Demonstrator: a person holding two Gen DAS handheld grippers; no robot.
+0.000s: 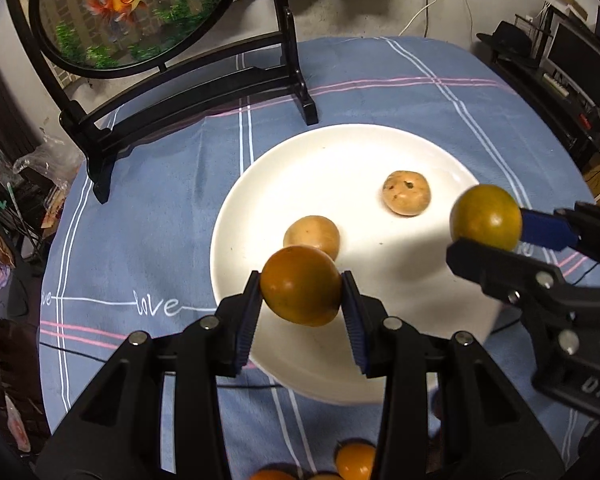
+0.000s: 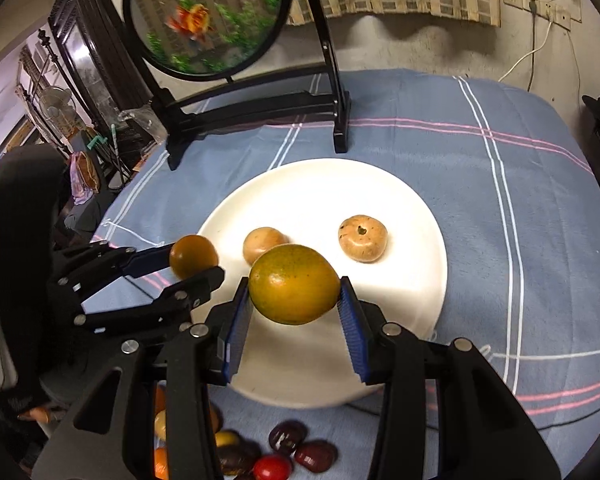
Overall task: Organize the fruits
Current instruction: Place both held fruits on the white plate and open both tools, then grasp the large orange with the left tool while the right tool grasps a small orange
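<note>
Black tongs, blue ribbed pads, silver screws.

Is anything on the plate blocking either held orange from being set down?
Partly. The left claw holds its orange directly in front of a tan fruit. The right claw's orange faces bare plate.
</note>
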